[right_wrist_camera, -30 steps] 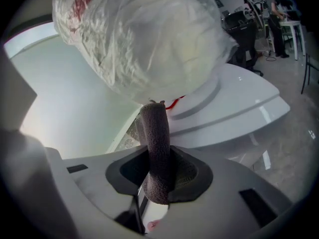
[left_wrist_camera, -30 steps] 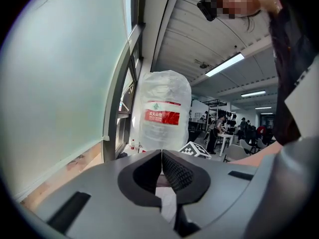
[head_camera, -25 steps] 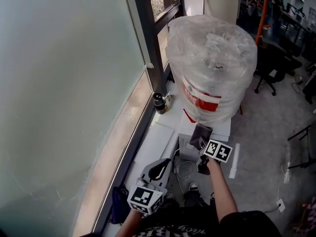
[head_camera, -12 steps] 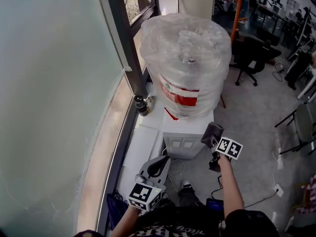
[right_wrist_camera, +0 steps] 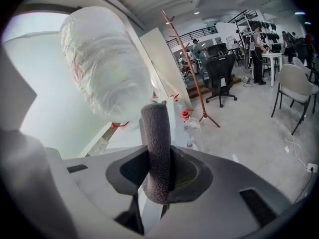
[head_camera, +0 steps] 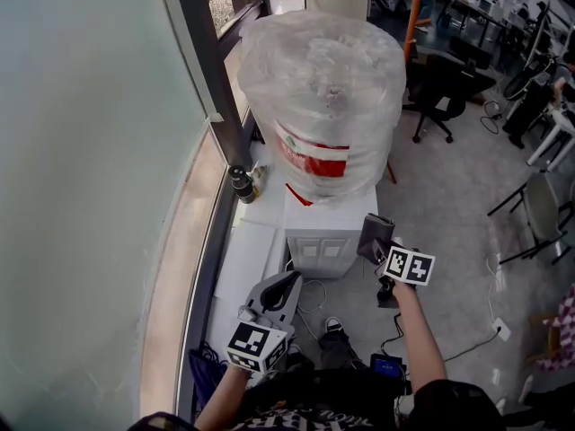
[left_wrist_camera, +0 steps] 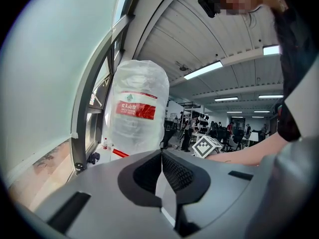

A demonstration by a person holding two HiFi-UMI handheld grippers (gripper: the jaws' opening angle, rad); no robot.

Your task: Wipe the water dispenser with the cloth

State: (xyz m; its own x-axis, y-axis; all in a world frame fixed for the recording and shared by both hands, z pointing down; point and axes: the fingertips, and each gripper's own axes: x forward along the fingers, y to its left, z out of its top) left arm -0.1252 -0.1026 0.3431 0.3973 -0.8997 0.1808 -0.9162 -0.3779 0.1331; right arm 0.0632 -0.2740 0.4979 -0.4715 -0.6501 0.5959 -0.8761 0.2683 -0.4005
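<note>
Right tool (head_camera: 379,251) is clamped on a dark grey rolled terry cloth (head_camera: 374,236). The cloth now sits at the upper right front corner of the white box-shaped water dispenser (head_camera: 319,232). A second ago it was mid-front, beneath the clear plastic-wrapped water bottle (head_camera: 319,88). Judgement: wiping is passing to the right side. Left tool (head_camera: 278,293) has its jaws together, empty, held low and well apart from the dispenser.

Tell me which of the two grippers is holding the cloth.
The right gripper: its jaws are clamped on the grey cloth. The left gripper has its jaws shut together with nothing between them.
</note>
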